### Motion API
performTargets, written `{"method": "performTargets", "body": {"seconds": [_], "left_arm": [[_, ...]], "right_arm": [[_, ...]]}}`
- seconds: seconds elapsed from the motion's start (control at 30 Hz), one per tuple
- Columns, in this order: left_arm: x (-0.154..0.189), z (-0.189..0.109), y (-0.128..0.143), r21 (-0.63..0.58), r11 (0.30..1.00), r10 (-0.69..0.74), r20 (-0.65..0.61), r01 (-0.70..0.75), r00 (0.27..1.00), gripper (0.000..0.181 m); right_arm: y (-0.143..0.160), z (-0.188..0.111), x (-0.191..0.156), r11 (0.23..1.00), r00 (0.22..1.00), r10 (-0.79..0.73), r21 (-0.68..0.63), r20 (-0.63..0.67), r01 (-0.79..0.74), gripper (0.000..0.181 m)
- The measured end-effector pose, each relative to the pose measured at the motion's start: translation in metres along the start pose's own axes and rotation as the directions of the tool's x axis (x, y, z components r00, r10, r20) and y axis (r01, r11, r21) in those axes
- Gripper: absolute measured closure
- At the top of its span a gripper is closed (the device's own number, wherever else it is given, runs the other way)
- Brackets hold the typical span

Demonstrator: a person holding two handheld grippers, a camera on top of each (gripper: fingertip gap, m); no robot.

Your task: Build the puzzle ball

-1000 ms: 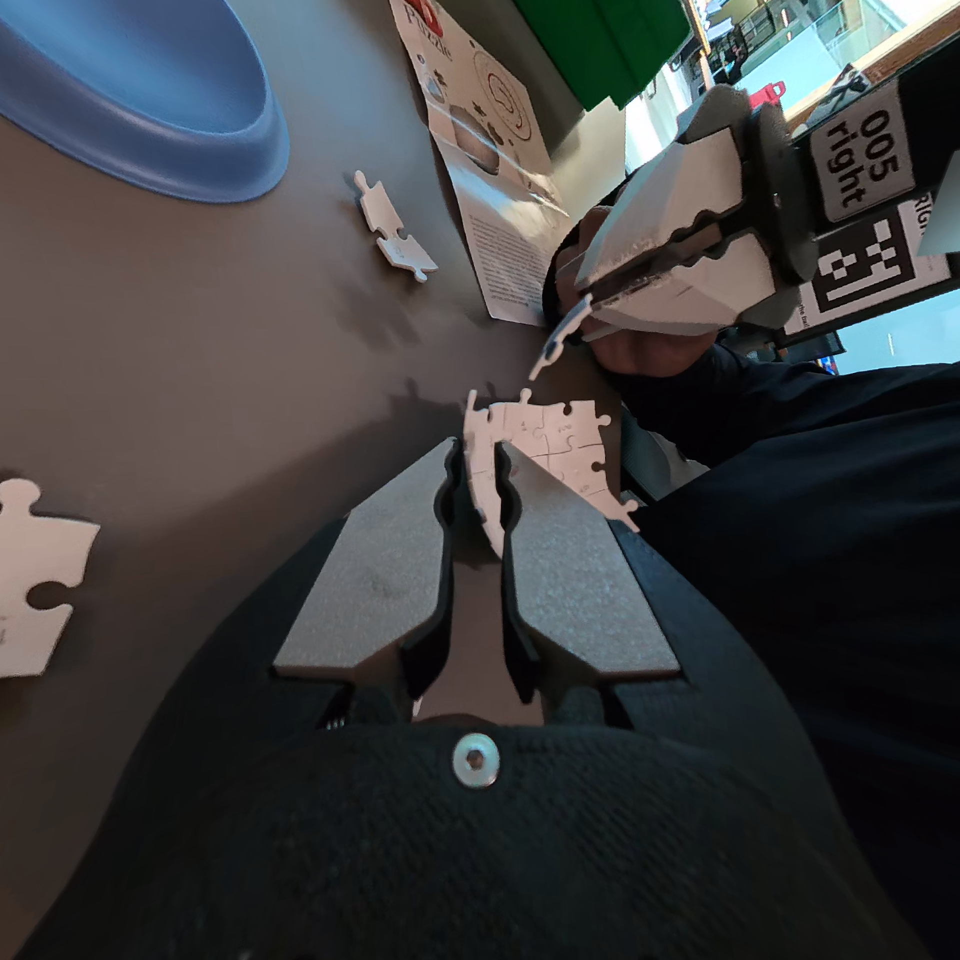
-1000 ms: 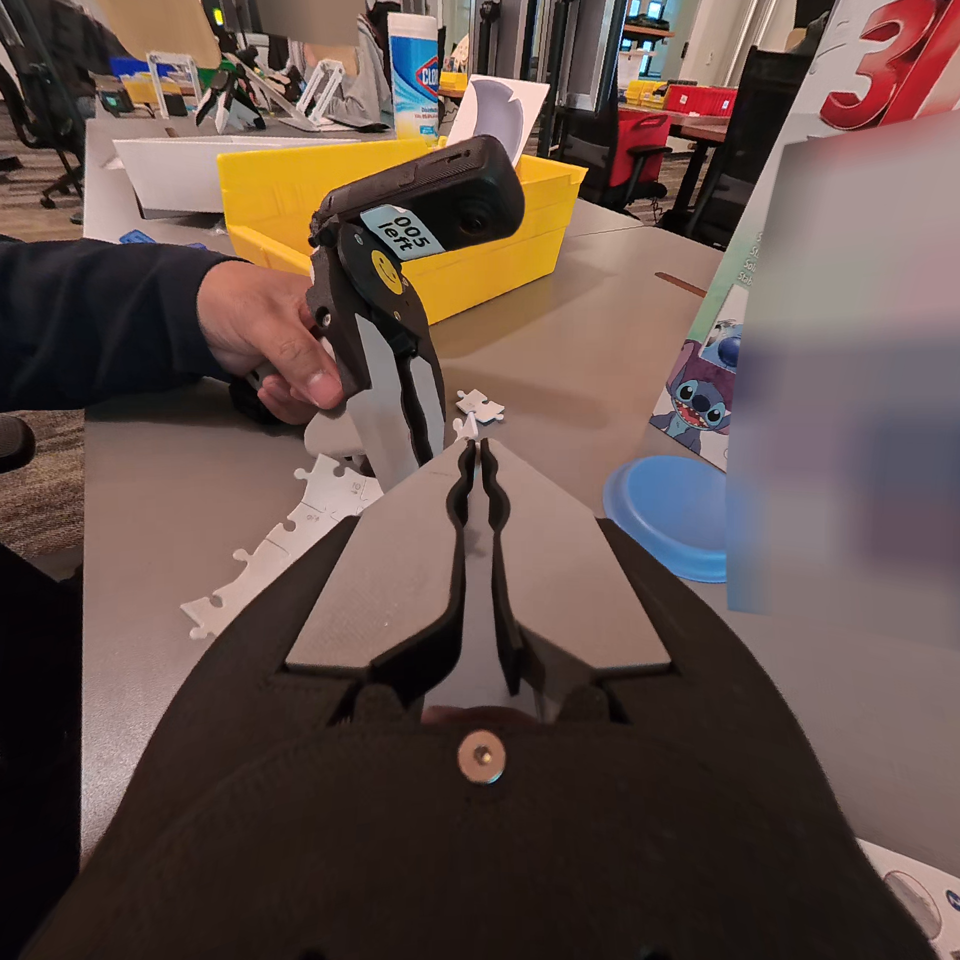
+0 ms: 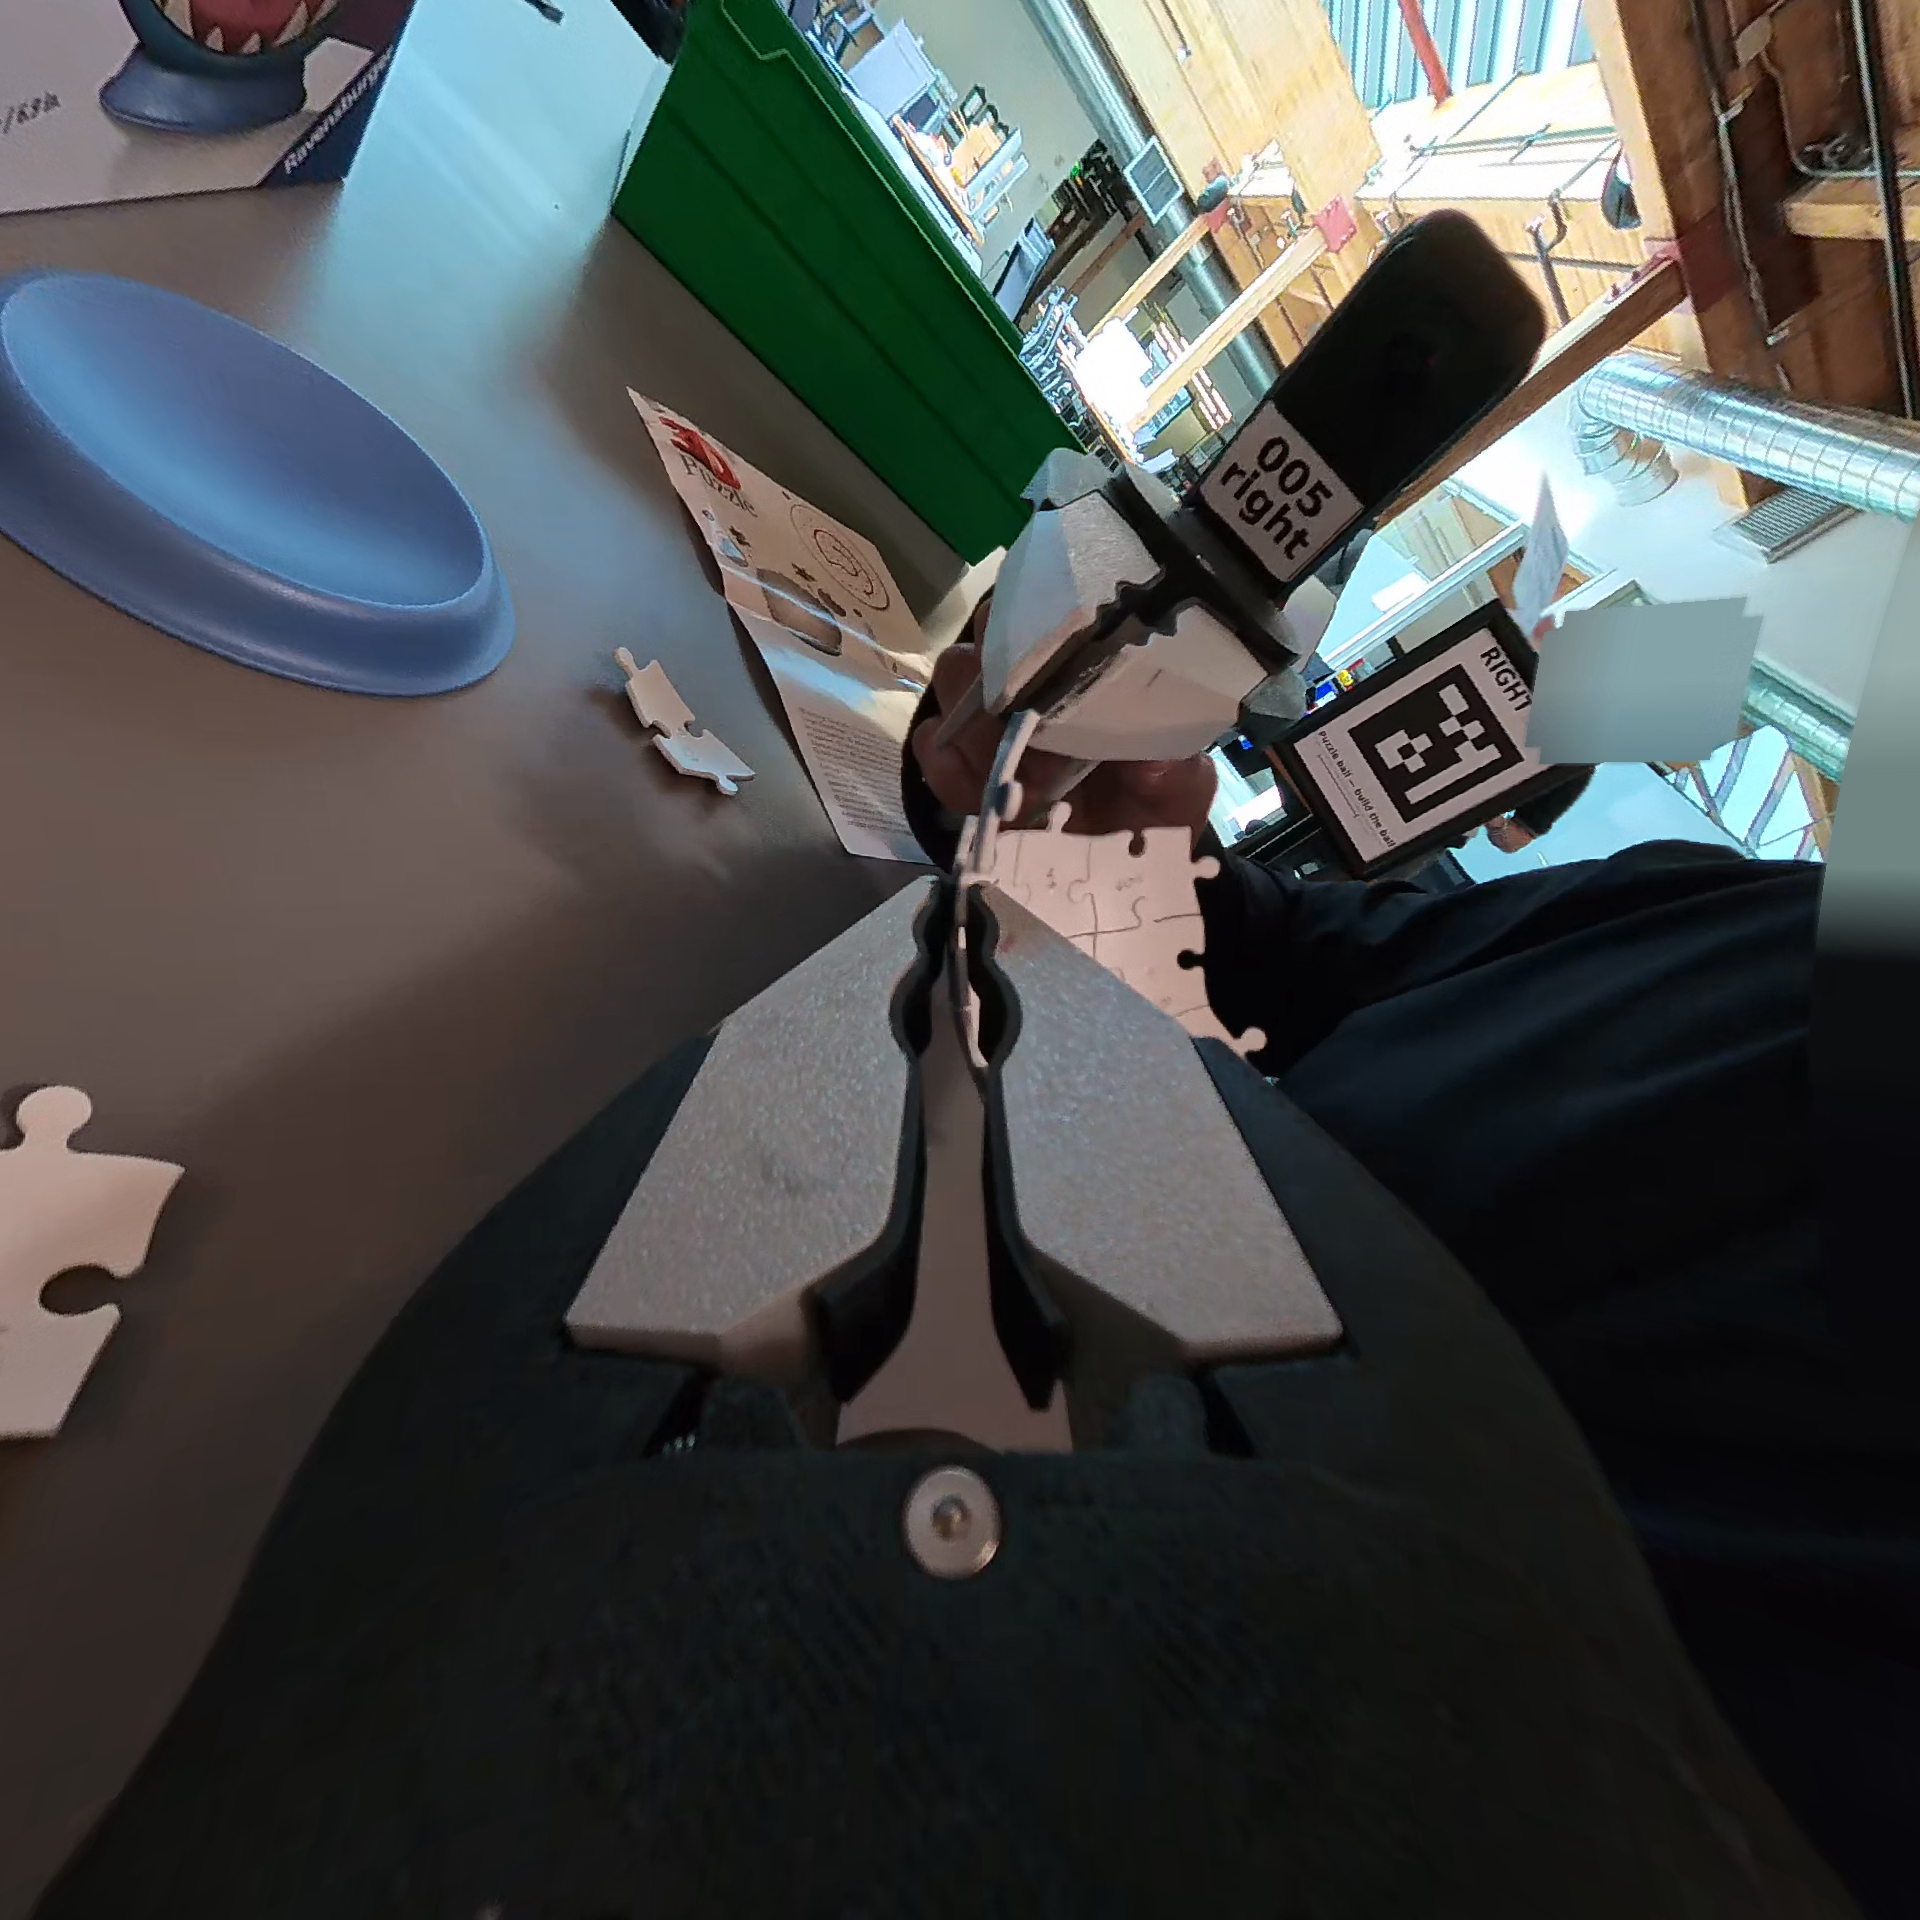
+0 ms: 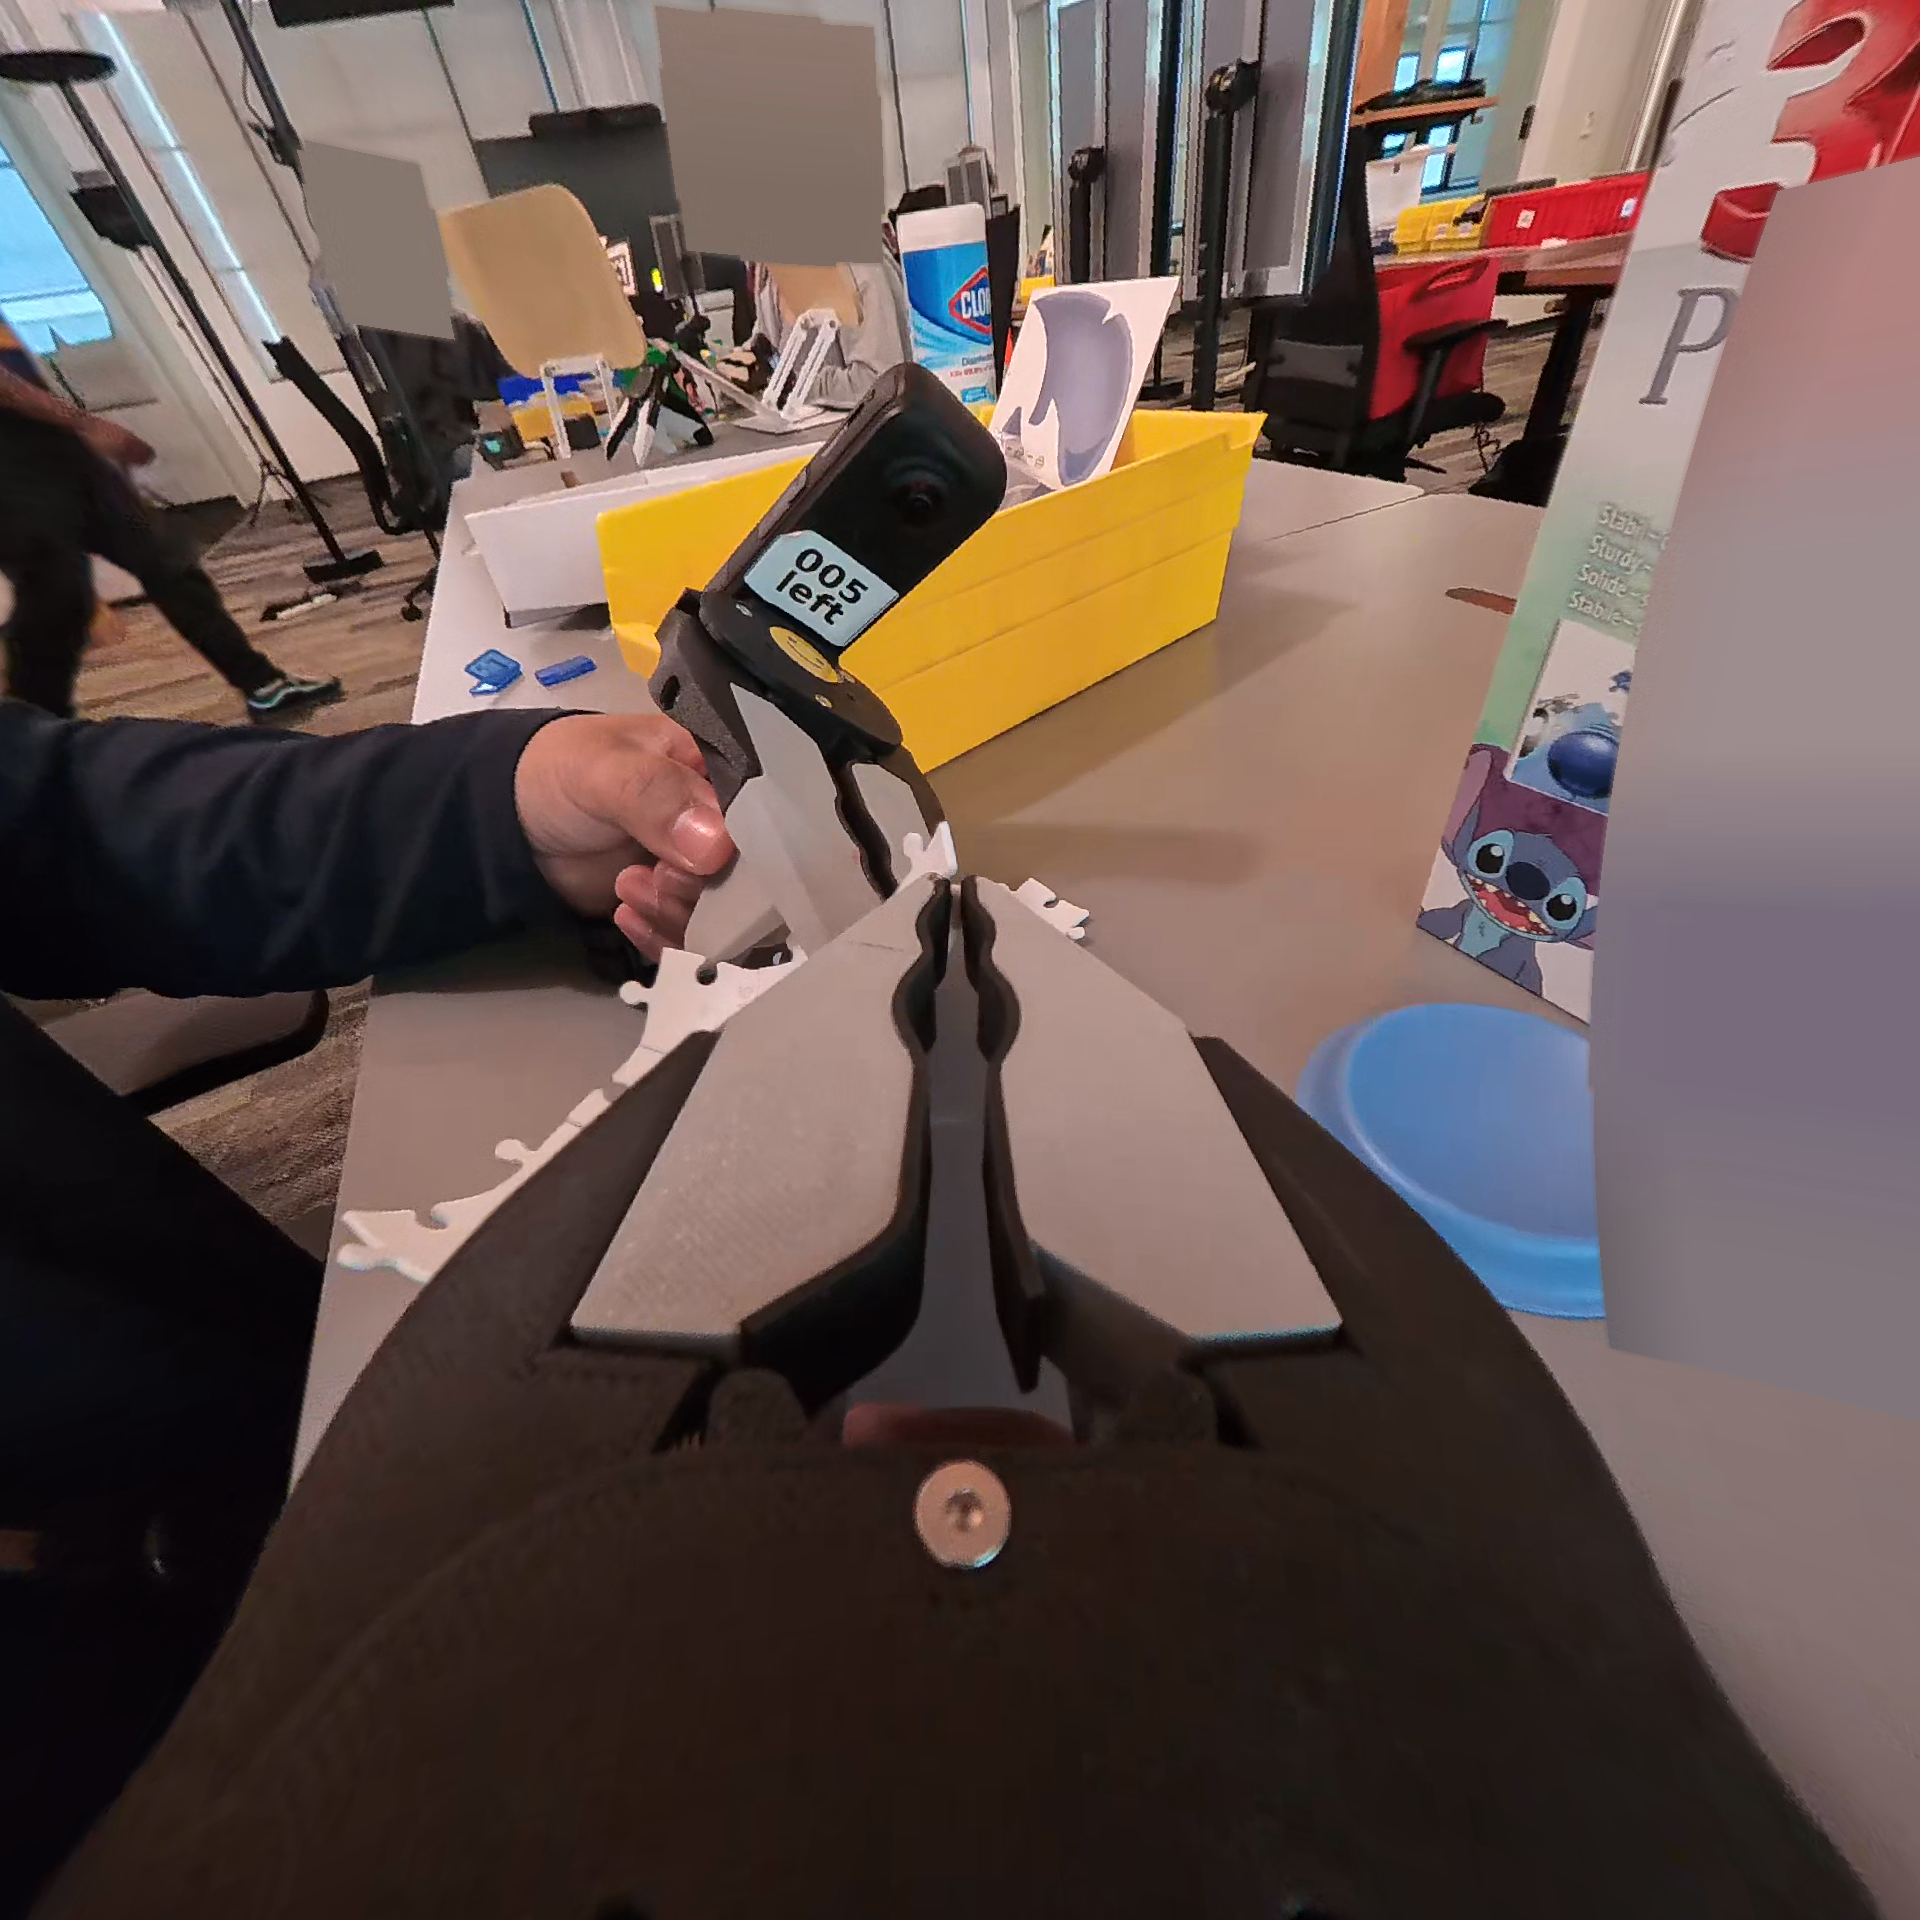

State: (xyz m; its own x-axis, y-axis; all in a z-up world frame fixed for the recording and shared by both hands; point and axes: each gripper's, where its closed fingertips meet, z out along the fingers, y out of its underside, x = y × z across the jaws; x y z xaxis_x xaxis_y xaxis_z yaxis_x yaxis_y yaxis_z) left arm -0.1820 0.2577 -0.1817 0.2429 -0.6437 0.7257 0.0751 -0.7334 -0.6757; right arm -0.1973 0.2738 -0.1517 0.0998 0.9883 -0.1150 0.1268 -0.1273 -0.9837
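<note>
Your left claw (image 3: 961, 914) is clamped on the edge of the curved strip of joined puzzle pieces (image 3: 1117, 914), held above the worktop (image 3: 312, 935) with the blue dish (image 3: 239, 499) beyond. Your right claw (image 4: 954, 883) pinches a single piece (image 3: 992, 790) at the strip's upper edge. If the tab is off its notch, pressing may buckle the strip or twist the piece out of its thin grip.

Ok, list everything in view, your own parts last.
joined puzzle section: one, white, held in left claw
single puzzle piece: one, white, in right claw
loose pieces: two joined, white, on table; another nearer
stand dish: one, blue, on table
leaflet: one, white, flat on table
green bin: one, far table edge
yellow bin: one, behind left claw
puzzle box: one, upright
left claw: shut
right claw: shut
</note>
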Motion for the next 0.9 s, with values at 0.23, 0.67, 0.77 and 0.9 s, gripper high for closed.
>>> {"method": "performTargets", "body": {"seconds": [0.23,0.67,0.77,0.9], "left_arm": [[0.0003,-0.0001,-0.0004,0.005,1.0,-0.002,-0.002,0.002,1.0,0.18],[-0.0024,0.0011,0.0013,-0.006,1.0,-0.02,0.008,0.02,1.0,0.179],[-0.0015,0.0014,0.0015,-0.006,1.0,-0.026,0.001,0.026,1.0,0.178],[-0.0008,0.0029,0.0041,-0.019,0.999,-0.05,-0.012,0.05,0.999,0.177]], "right_arm": [[0.0025,-0.0016,0.0032,1.0,1.0,0.019,0.002,0.002,-0.019,0.181],[0.0058,-0.0035,0.0028,0.99,0.99,-0.134,-0.039,-0.048,0.132,0.181],[0.0053,-0.0043,0.0029,0.983,0.98,-0.183,-0.048,-0.078,0.18,0.181],[-0.0005,-0.0071,0.0061,0.956,0.939,-0.294,-0.061,-0.176,0.288,0.181]]}}
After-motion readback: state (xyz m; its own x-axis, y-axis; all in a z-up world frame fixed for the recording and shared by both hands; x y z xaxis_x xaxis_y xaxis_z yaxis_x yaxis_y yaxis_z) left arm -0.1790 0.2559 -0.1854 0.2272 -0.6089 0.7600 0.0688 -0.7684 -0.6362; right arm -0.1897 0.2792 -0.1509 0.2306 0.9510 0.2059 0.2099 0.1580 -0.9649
